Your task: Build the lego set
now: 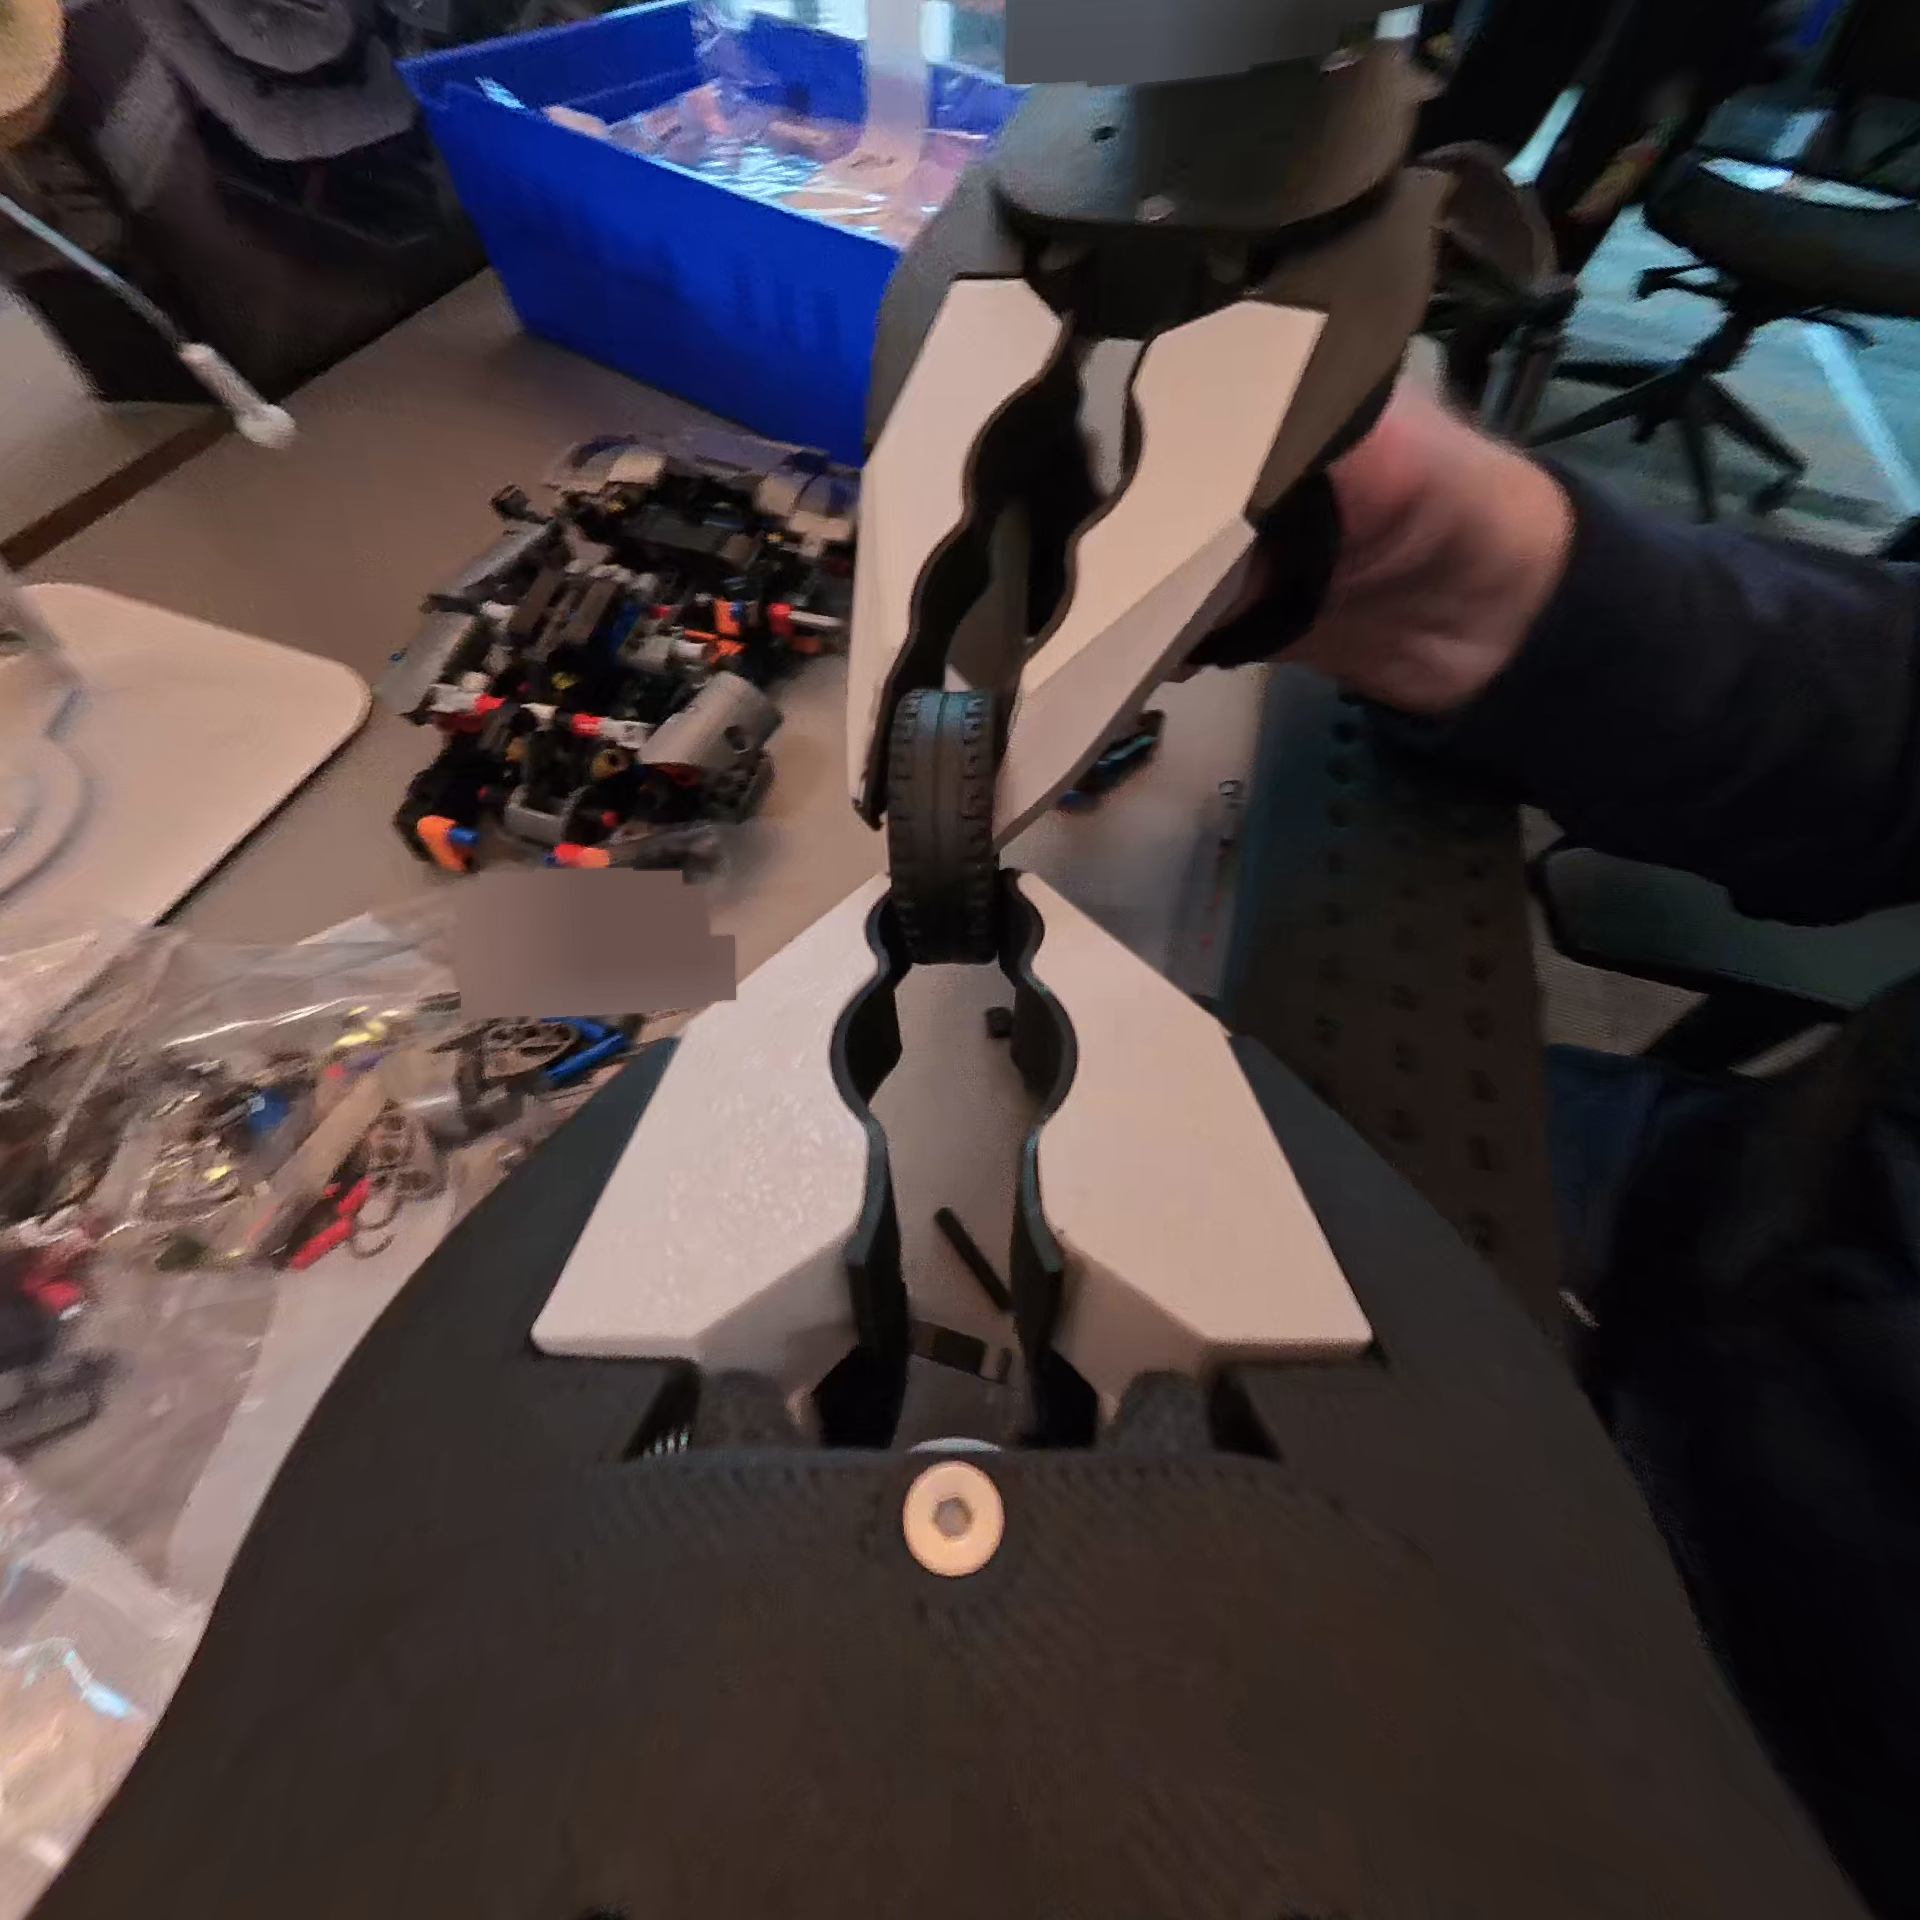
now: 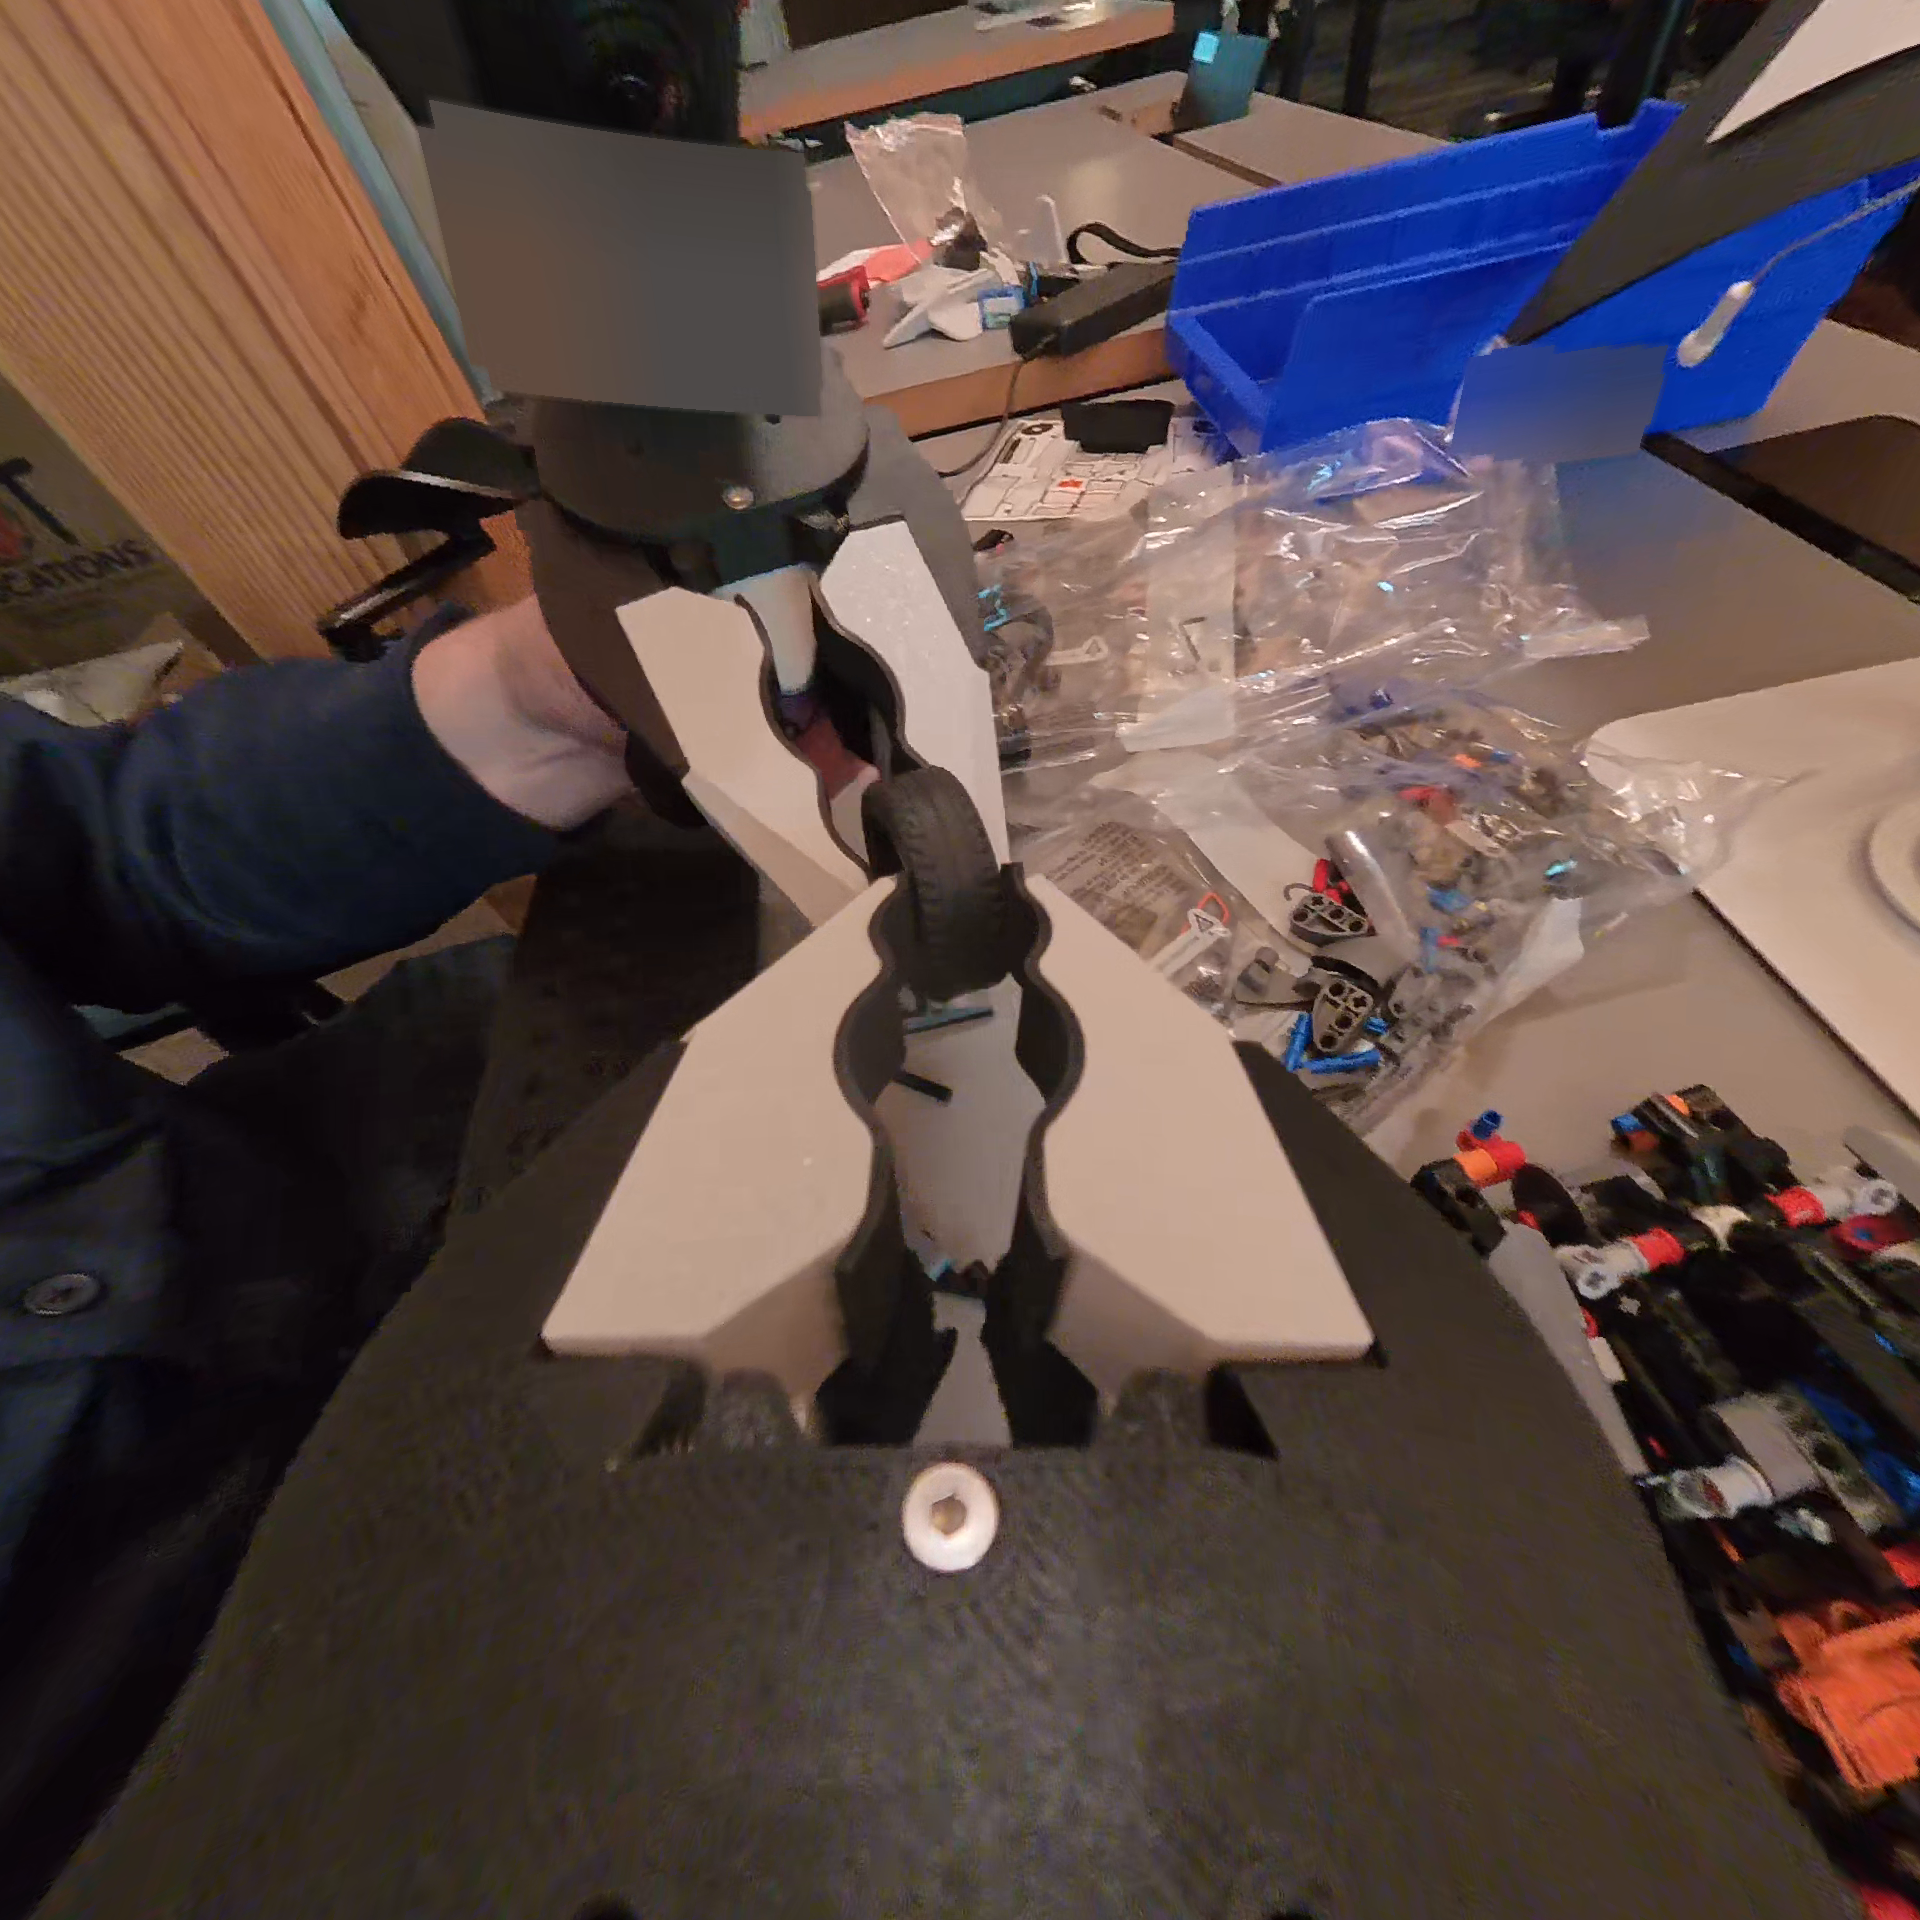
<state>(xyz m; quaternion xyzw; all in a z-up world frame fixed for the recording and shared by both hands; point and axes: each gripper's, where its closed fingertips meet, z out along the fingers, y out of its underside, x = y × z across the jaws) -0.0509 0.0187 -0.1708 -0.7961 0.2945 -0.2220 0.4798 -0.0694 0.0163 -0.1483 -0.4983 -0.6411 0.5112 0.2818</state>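
Note:
A black rubber tyre (image 1: 940, 769) hangs in the air between my two grippers, which face each other tip to tip. My left gripper (image 1: 948, 900) is shut on the tyre's lower part. My right gripper (image 1: 935, 821) comes in from above, held by a hand (image 1: 1434, 561), and is closed on the upper part. In the right wrist view the tyre (image 2: 935, 873) sits in the right gripper (image 2: 953, 894), with the left gripper (image 2: 930, 842) closed on its far side. The partly built black and grey lego car (image 1: 613, 665) lies on the table, also in the right wrist view (image 2: 1714, 1299).
Clear bags of loose lego parts (image 1: 208, 1091) (image 2: 1403, 779) lie on the grey table. A blue bin (image 1: 675, 260) (image 2: 1403, 281) stands behind the car. A white board (image 1: 177, 727) (image 2: 1787, 831) lies at the table's side. Office chairs (image 1: 1714, 260) stand beyond the table. My two grippers' fingertips are within a few centimetres of each other.

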